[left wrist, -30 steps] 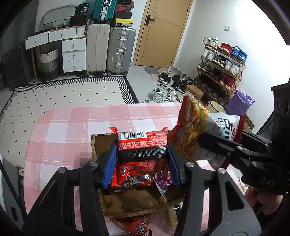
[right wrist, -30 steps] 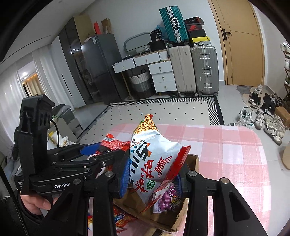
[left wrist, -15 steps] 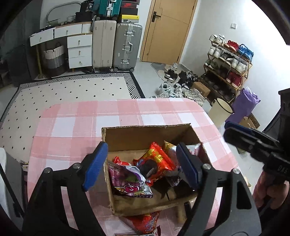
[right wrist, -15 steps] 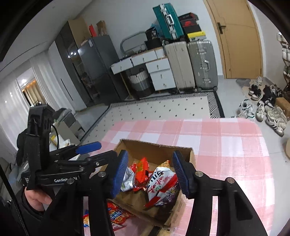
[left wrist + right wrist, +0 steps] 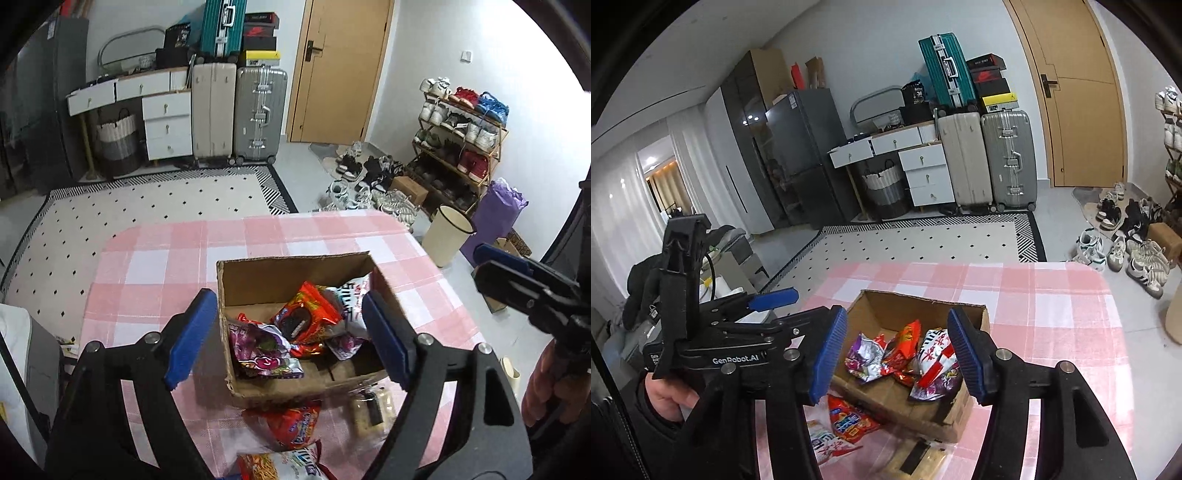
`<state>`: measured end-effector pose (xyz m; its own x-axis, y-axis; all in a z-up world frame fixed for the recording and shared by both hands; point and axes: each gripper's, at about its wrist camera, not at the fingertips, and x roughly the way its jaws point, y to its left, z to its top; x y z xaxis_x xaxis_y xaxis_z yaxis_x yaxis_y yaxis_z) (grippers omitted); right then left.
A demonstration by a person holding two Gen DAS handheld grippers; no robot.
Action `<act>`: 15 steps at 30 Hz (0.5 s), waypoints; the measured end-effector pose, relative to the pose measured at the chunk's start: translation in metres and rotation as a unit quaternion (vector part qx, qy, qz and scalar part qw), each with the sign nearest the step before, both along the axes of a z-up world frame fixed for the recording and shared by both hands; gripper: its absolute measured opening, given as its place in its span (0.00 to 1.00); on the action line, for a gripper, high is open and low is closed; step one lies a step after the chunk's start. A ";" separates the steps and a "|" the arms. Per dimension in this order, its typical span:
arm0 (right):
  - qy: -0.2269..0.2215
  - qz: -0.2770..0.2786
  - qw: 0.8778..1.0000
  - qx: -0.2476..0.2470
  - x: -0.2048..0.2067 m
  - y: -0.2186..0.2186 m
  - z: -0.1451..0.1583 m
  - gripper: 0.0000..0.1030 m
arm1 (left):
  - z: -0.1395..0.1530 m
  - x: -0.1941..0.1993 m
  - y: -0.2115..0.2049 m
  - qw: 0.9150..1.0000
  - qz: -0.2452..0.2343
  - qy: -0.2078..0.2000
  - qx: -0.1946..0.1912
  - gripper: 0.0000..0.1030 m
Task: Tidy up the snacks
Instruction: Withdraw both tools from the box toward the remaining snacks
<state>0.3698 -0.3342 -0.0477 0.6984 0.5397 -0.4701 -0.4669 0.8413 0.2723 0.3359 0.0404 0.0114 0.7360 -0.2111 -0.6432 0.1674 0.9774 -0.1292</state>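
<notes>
An open cardboard box stands on the pink checked table and holds several snack packets: a red cookie pack, a purple candy bag and a white-and-red noodle bag. My left gripper is open and empty, above the box's near side. My right gripper is open and empty, above the box too. A red packet, a white noodle bag and a pale wrapped snack lie on the table in front of the box.
The table has a pink and white checked cloth. Beyond it are a patterned rug, suitcases, a drawer unit, a door, a shoe rack and a cream bin on the floor.
One second ago each gripper was shut on a snack packet over the box. Both opened and dropped the packets into the box, then drew back and up.
</notes>
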 end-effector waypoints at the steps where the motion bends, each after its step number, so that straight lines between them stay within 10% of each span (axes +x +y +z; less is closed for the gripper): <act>1: -0.002 0.000 1.000 0.001 -0.006 0.002 0.002 0.59 | 0.004 -0.005 -0.001 1.000 0.002 -0.004 0.003 0.78; 15: -0.046 0.026 0.998 0.024 -0.076 0.001 0.016 0.80 | 0.023 -0.065 -0.009 1.000 0.008 -0.015 0.014 0.86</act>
